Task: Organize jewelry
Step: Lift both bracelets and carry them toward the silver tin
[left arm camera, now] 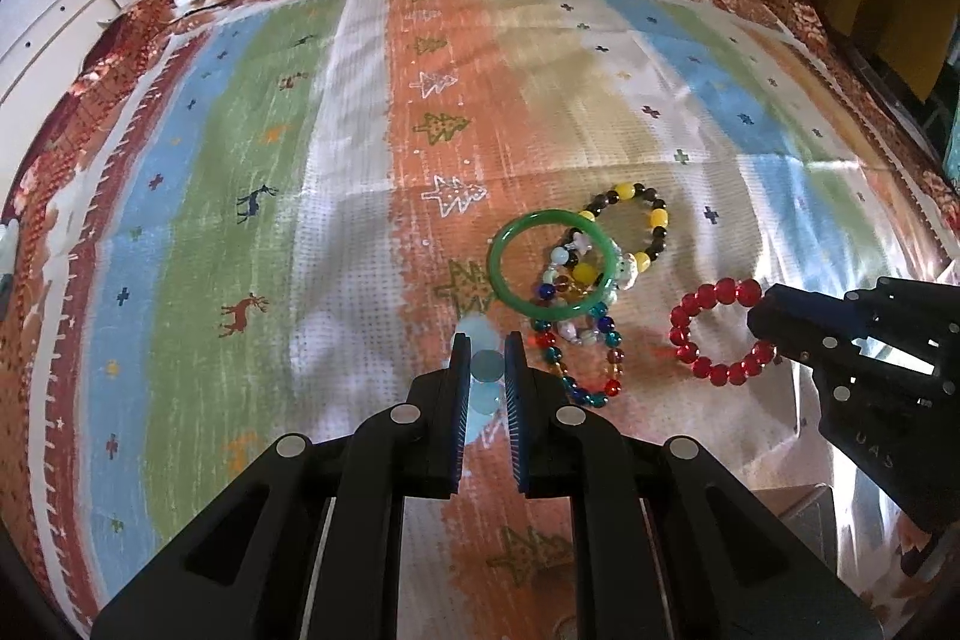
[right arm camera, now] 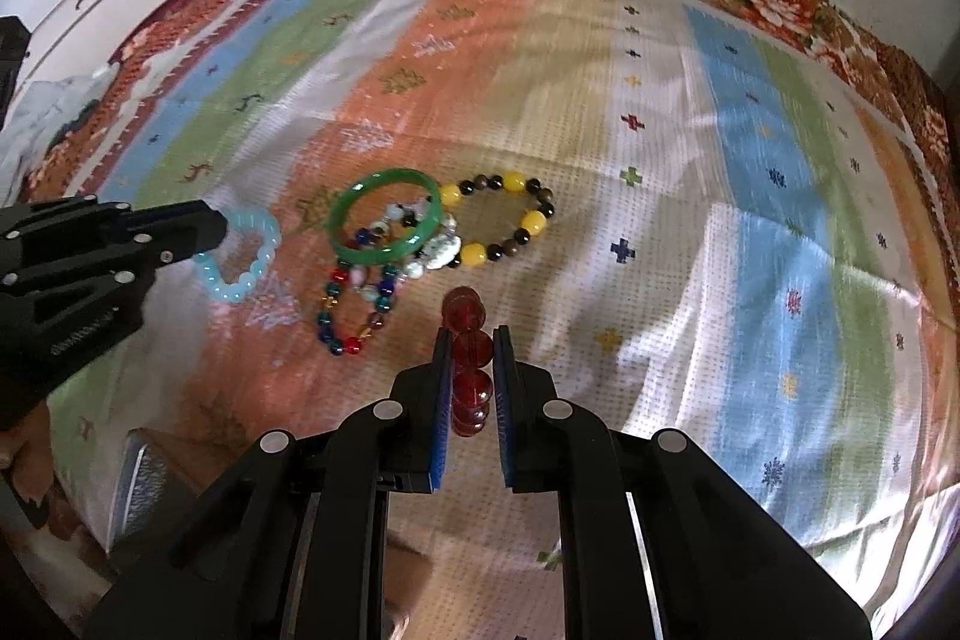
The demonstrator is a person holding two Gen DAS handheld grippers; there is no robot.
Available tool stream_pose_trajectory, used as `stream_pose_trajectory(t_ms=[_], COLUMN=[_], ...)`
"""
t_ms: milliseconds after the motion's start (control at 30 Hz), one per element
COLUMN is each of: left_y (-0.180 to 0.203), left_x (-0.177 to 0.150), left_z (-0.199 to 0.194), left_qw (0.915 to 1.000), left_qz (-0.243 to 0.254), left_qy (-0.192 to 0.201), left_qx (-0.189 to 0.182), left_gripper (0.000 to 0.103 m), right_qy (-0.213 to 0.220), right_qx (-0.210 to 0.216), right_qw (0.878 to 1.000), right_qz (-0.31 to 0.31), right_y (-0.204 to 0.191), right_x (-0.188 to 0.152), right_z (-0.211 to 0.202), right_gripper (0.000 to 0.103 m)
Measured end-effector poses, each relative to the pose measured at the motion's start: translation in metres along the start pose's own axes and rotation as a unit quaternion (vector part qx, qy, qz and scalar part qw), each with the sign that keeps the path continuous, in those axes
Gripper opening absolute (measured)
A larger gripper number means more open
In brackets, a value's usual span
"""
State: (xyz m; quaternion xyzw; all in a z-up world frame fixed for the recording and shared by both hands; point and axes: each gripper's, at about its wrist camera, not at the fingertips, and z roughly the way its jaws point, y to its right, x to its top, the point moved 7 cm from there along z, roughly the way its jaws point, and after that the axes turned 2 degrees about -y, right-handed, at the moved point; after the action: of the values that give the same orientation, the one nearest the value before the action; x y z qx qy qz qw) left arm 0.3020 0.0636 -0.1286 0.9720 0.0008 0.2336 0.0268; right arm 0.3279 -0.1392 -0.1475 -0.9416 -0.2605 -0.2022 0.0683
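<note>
1. Bracelets: left tongs (left arm camera: 487, 347) clenched on the pale blue bead bracelet (right arm camera: 243, 256).
2. Right tongs (right arm camera: 472, 340) gripping the red bead bracelet (left arm camera: 717, 331).
3. Green bangle (left arm camera: 552, 259) and other beaded ones piled on the striped cloth (left arm camera: 240, 160).

Both grippers angle steeply down. The left gripper (left arm camera: 487, 346) sits bottom centre of its own view with its 2 pads clamped tight, and shows at mid left in the other view. The right gripper (right arm camera: 471, 340) is bottom centre too, also pinched closed. A bit of hand (right arm camera: 24, 451) peeks in at lower left.
</note>
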Motion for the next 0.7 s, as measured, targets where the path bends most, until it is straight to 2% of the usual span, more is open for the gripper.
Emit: stream_pose_trajectory(t_ms=[533,700], left_y=[0.013,0.017], left_x=[-0.003,-0.004], left_z=[-0.024,-0.038], left_qw=[0.9996,0.9991], left_qz=[0.003,0.008], left_qy=[0.026,0.040], left_qx=[-0.008,-0.013], left_gripper=[0.011,0.011], right_qy=[0.032,0.053], right_qx=[0.009,0.025], right_qw=[0.999,0.998], right_qz=[0.011,0.006], right_y=[-0.002,-0.008], right_x=[-0.001,-0.001], right_z=[-0.033,-0.049], right_gripper=[0.014,0.014])
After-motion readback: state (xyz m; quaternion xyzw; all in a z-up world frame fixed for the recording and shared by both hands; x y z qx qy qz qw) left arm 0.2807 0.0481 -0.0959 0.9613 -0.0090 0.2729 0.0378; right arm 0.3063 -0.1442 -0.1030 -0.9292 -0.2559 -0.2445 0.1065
